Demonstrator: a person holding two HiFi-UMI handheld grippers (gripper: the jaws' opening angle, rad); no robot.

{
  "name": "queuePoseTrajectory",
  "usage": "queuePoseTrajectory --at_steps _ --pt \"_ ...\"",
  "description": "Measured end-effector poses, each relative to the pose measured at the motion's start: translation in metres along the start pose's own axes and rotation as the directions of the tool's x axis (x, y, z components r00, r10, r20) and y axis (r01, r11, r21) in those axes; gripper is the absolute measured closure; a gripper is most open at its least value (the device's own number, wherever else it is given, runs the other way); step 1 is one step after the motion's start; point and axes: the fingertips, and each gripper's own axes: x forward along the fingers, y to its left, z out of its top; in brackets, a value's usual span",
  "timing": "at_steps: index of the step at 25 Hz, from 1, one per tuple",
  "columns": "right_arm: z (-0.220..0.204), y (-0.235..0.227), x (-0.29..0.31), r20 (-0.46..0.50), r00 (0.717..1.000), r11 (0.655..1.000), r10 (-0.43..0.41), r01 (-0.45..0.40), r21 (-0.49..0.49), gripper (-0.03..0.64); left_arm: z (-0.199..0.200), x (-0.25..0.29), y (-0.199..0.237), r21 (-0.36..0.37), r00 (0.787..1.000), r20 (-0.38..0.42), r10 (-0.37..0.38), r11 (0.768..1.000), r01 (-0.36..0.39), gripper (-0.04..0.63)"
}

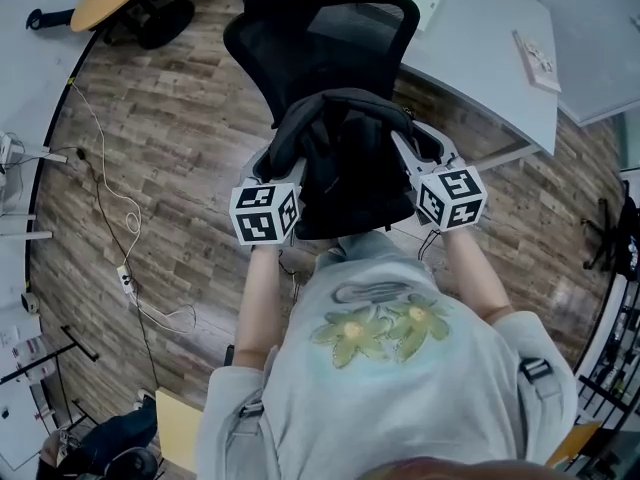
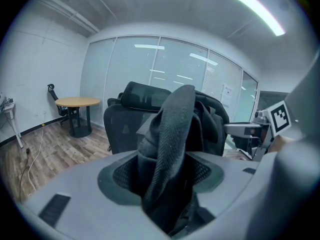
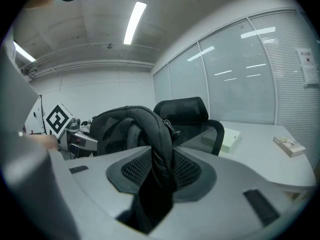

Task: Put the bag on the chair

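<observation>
Left hand-held gripper (image 2: pixel 167 184), right hand-held gripper (image 3: pixel 155 181) clamp bag (image 1: pixel 345 168) near chair (image 1: pixel 320 48).

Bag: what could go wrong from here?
1. The left hand-held gripper and right hand-held gripper each pinch only a strap of the bag; one could slip and the bag swing down.
2. The bag hangs in front of the chair; set down too early, it may land on the edge and slide off.
</observation>
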Motion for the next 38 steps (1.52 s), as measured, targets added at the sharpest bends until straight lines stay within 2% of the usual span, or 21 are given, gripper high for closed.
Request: queuePoseTrajectory --at_steps 16,23,38 --pt "0.030 -0.041 0.053 0.045 0.999 1.000 0.029 -0.029 -0.007 0.480 0.043 0.052 0.018 0.009 0.999 0.039 0.004 1.000 -0.004 0.339" --pt "0.028 -0.050 0.075 0.031 0.998 0.998 0.060 -0.060 -0.005 0.480 0.042 0.069 0.028 -0.006 0.999 0.035 0.011 1.000 -0.010 0.339" --pt "-0.004 -0.065 0.126 -0.063 0.994 0.996 0.084 -0.082 0.029 0.479 0.014 0.108 0.056 -0.079 0.998 -0.051 0.021 0.997 -0.025 0.339"
